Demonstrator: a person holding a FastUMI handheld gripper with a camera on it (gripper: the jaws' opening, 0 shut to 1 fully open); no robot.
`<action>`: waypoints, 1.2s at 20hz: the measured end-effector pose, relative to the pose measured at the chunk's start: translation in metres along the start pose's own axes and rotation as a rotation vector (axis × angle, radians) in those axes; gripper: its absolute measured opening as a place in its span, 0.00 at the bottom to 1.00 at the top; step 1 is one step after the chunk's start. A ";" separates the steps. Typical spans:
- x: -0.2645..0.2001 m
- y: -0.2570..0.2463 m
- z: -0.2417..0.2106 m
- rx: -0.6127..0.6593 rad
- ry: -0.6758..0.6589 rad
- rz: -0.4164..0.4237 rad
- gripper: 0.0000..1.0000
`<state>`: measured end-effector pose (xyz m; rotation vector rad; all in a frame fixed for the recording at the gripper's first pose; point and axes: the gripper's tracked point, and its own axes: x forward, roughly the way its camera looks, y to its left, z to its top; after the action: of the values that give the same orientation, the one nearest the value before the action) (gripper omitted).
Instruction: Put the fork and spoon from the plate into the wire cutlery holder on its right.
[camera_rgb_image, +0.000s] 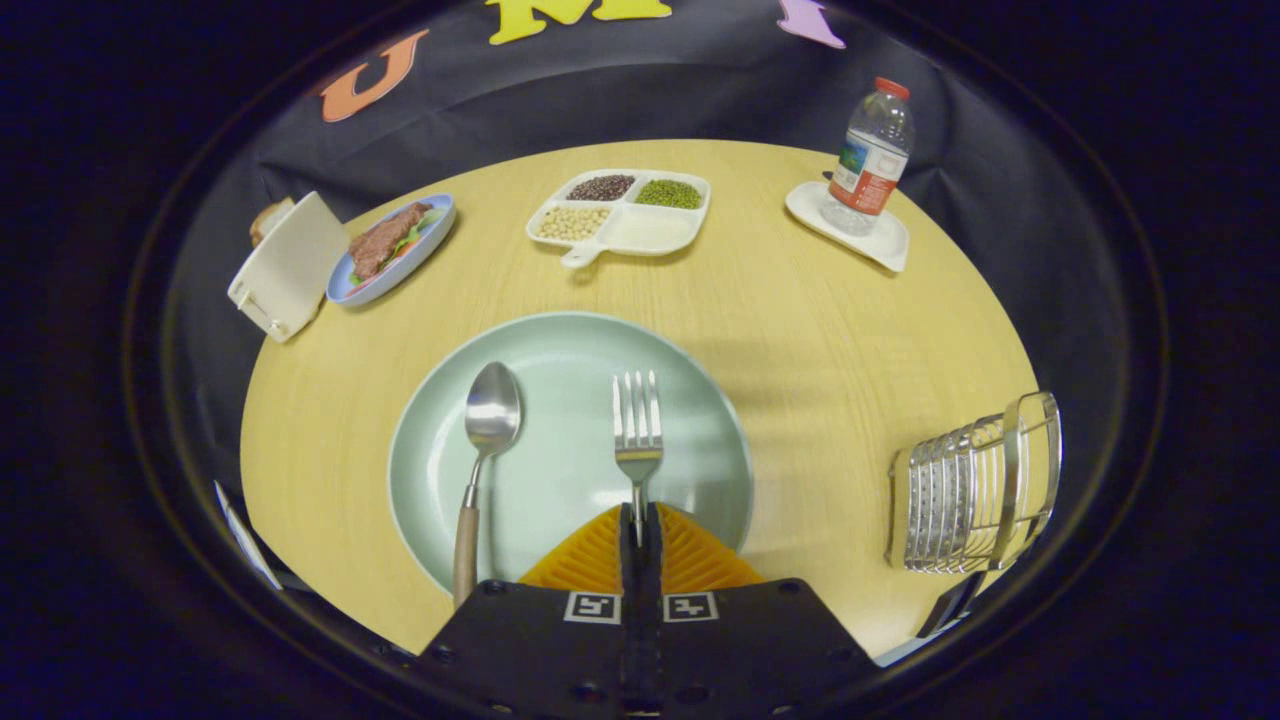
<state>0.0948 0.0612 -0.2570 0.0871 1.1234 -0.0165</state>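
The fork (637, 432) lay on the pale green plate (560, 345), right of centre, tines pointing away from the gripper (640, 512), its handle running straight back into the narrow slit between the two fingers (690, 550). The fingers stood pressed together on the fork's handle, so the gripper was clenched on the fork; the tines and neck showed just ahead of the fingertips. Whether the fork was lifted clear of the plate or resting on it could not be told. The spoon (482, 450) lay on the same plate, left of the fork and roughly parallel to it, bowl away from the gripper, wooden handle reaching over the plate's near rim. The wire cutlery holder (975, 490) sat on the round wooden table (820, 350), well to the right of the plate. Beyond the plate stood a white divided dish (640, 235) with three sorts of grain or beans. Farther left, a blue oval dish (440, 215) held meat and greens, with a white box-like object (290, 265) just beside it at the table edge. At the far right, a water bottle (872, 155) stood on a small white tray (880, 245).
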 end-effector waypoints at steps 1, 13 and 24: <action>-0.005 0.000 0.001 0.001 -0.004 0.004 0.01; -0.085 -0.047 0.007 0.013 -0.147 0.022 0.01; -0.129 -0.147 -0.013 0.108 -0.183 -0.026 0.00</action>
<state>0.0186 -0.0884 -0.1553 0.1644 0.9408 -0.1063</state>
